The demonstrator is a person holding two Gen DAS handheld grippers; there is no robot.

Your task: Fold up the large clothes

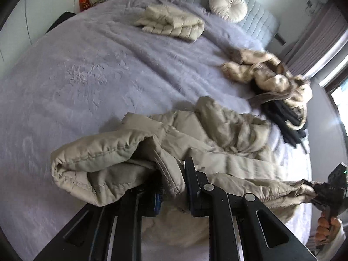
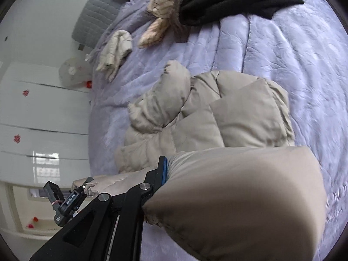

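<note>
A large beige puffer jacket (image 1: 217, 134) lies spread on the lilac bed, and shows in the right wrist view (image 2: 217, 117) too. My left gripper (image 1: 171, 187) is shut on the jacket's hem edge, cloth pinched between its black fingers. It also shows in the right wrist view (image 2: 83, 190), gripping the far corner. My right gripper (image 2: 171, 178) is shut on another part of the jacket; bulging cloth hides its right finger. It shows in the left wrist view (image 1: 315, 192), holding the jacket's other end near the bed's edge.
A folded cream puffer jacket (image 1: 171, 25) lies far up the bed (image 1: 76, 76). A round cushion (image 1: 228, 5) leans on the grey headboard. A heap of fur and black clothes (image 1: 278, 95) lies at the right. White wardrobe doors (image 2: 43, 113) stand beside the bed.
</note>
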